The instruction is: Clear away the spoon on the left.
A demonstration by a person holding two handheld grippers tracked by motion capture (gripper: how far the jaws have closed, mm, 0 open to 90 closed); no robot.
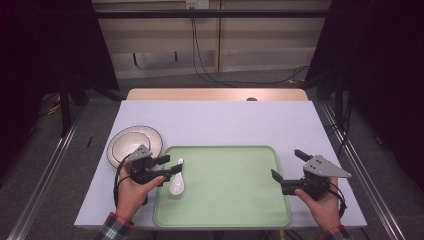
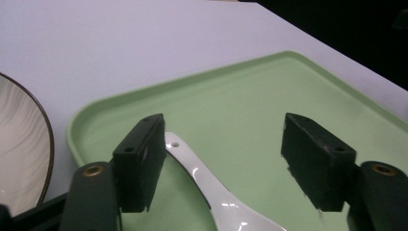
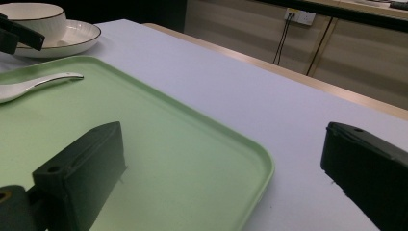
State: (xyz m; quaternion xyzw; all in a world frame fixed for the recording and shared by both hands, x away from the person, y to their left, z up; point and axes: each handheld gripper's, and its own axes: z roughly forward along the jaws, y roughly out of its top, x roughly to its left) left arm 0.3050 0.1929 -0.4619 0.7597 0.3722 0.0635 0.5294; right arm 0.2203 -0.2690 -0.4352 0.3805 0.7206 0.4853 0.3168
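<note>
High view: a white spoon (image 1: 177, 184) lies on the green tray (image 1: 230, 200) near its left edge, bowl end toward the person. The left gripper (image 1: 169, 165) sits over the spoon's handle with jaws spread; in the left gripper view the handle lies beside one pad, not pinched. The right gripper (image 1: 288, 165) rests at the tray's right edge, jaws spread and empty. A bowl on a plate (image 1: 152, 137) stands on the surface just left of the tray.
</note>
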